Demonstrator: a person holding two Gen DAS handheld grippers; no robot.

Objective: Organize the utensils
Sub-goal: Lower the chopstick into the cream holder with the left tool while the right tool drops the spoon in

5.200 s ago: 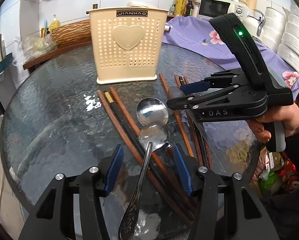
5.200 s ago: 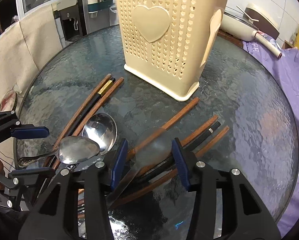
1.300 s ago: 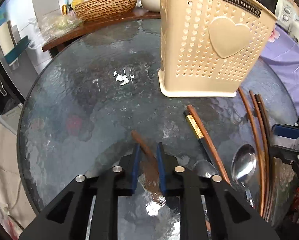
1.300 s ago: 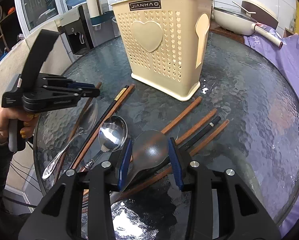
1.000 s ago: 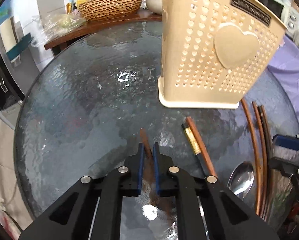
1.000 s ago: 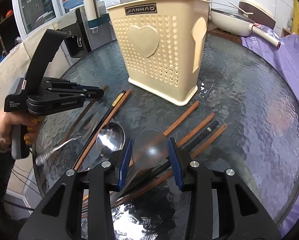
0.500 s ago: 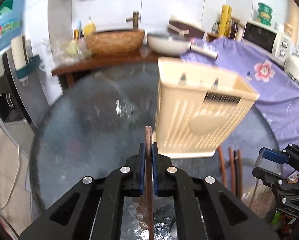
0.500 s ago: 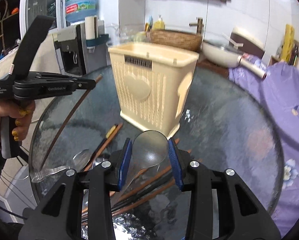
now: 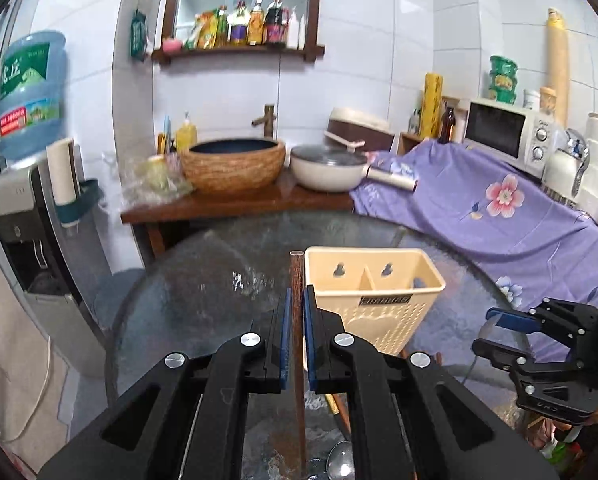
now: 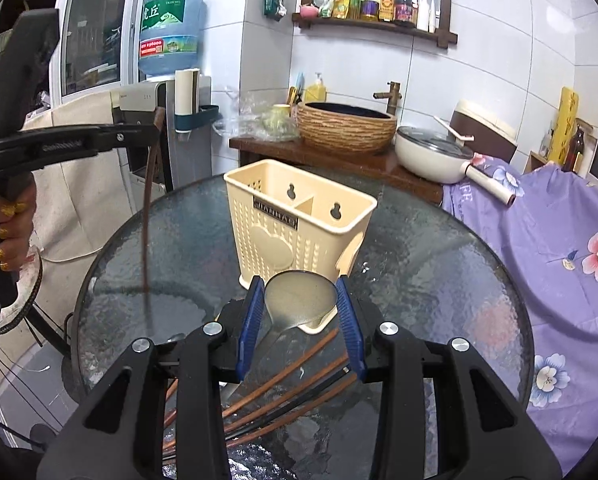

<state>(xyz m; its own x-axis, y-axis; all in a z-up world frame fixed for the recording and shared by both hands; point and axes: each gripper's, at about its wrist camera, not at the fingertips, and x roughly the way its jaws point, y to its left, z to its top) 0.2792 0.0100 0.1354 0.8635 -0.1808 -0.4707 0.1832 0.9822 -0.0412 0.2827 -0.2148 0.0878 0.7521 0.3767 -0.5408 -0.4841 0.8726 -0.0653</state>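
Observation:
A cream perforated utensil holder (image 9: 373, 294) (image 10: 299, 224) with two compartments stands on the round glass table (image 9: 203, 280) (image 10: 439, 272). My left gripper (image 9: 295, 300) (image 10: 153, 130) is shut on a brown wooden chopstick (image 9: 296, 276) (image 10: 149, 216), held high above the table and left of the holder; the stick hangs steeply down. My right gripper (image 10: 301, 296) (image 9: 487, 330) is shut on the bowl of a steel spoon (image 10: 299, 300), raised in front of the holder. Several chopsticks (image 10: 287, 388) and another spoon (image 9: 339, 466) lie on the glass below.
Behind the table a wooden counter (image 9: 235, 200) carries a woven basin (image 9: 233, 164) and a white pan (image 9: 327, 166). A purple flowered cloth (image 9: 479, 204) covers the right side, with a microwave (image 9: 507, 132). A water dispenser (image 9: 27, 200) stands at the left. A hand (image 10: 7, 216) grips the left tool.
Both grippers have risen well above the table. The left one lifted the chopstick off the glass and tipped up; the holder's open top now shows. The right one carried the spoon upward.

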